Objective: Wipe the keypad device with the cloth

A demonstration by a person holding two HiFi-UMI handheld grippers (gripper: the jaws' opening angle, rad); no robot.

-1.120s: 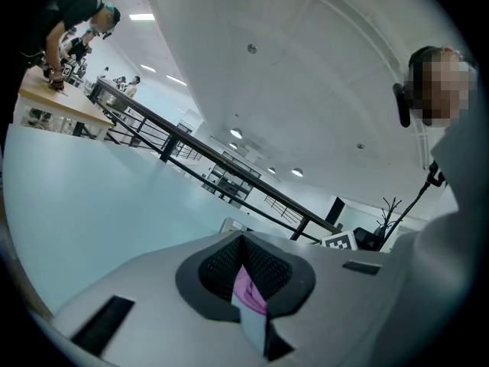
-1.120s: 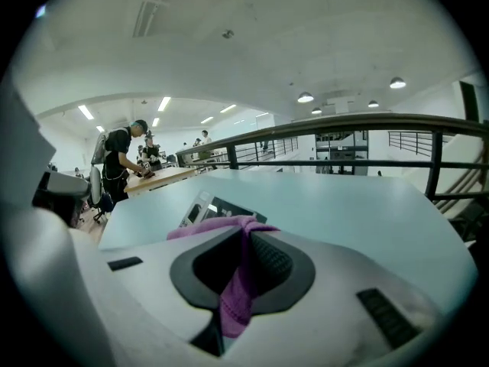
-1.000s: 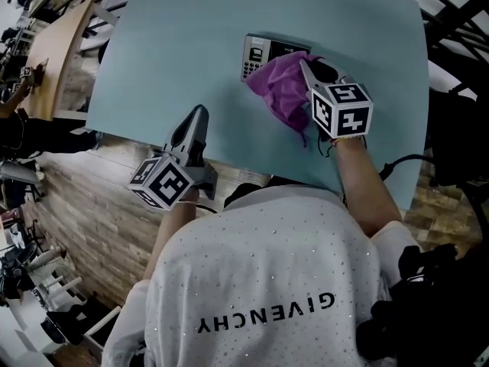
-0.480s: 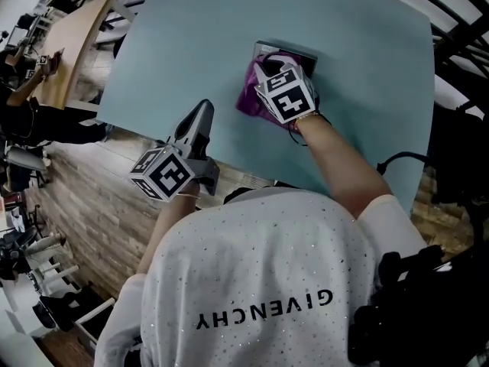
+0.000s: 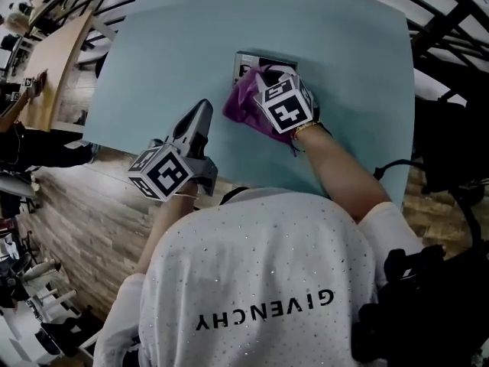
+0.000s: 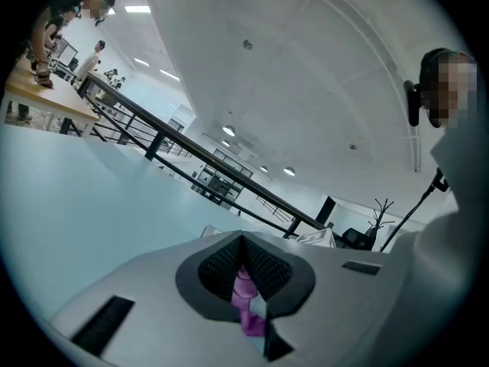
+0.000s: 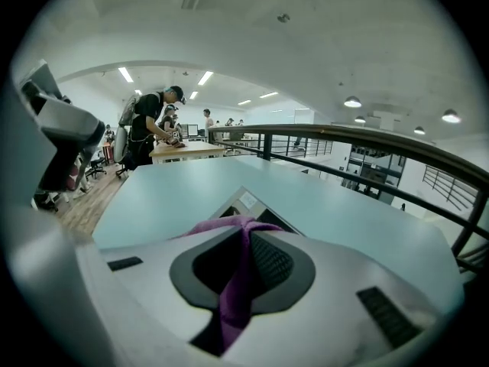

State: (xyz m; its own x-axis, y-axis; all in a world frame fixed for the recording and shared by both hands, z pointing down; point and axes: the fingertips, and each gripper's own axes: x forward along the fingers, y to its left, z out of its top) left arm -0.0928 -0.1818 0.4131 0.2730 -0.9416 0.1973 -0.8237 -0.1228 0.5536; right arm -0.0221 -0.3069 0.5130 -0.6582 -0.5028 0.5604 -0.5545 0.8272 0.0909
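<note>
Tongs on the right [image 5: 265, 75] are clenched on the purple cloth [image 5: 243, 105], and the cloth is pressed onto the keypad device [image 5: 249, 58]. In the right gripper view the cloth [image 7: 237, 297] runs up between the closed tongs [image 7: 244, 232] and folds over their tip, with the keypad device [image 7: 248, 203] just beyond.

The keypad device lies flat on the desk [image 5: 344, 52], toward the far middle. The cloth covers most of it; only the far edge and left corner show.

Left tongs [image 5: 201, 109] hover over the near left part of the desk, well apart from the device. In the left gripper view the tongs [image 6: 243, 239] are closed at the tip and grasp nothing. A purple sliver in the slit behind the tip is probably the cloth seen beyond.

Status: wiping appears to be under way. Which areas are already clean cannot be read. The exposed far edge likely needs a pass.
</note>
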